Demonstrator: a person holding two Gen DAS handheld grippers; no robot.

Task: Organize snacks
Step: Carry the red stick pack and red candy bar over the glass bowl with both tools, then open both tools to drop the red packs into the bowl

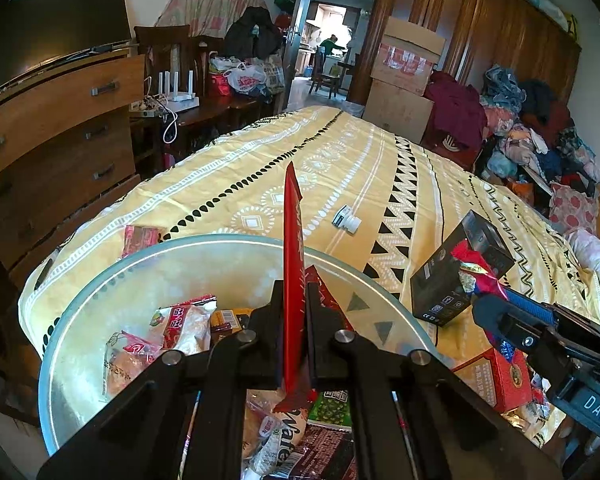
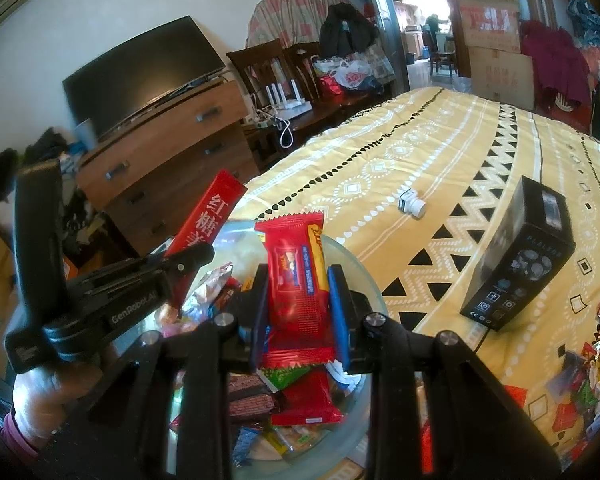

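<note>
A clear glass bowl point(image 1: 100, 288) on the bed holds several snack packets; it also shows in the right wrist view point(image 2: 364, 276). My left gripper point(image 1: 295, 300) is shut on a long red sachet point(image 1: 292, 240), held edge-on above the bowl; the sachet shows in the right wrist view point(image 2: 208, 216). My right gripper point(image 2: 298, 292) is shut on a red and yellow wafer packet point(image 2: 296, 276) above the bowl's right side. It shows in the left wrist view point(image 1: 484, 300) at the right, with its packet point(image 1: 474, 268).
A black box point(image 2: 520, 256) stands on the yellow patterned bedspread point(image 2: 440, 152), right of the bowl. A small white object point(image 2: 412, 204) lies farther back. A red box point(image 1: 504, 376) and loose snacks point(image 2: 580, 384) lie at the right. A wooden dresser point(image 1: 52, 140) stands left.
</note>
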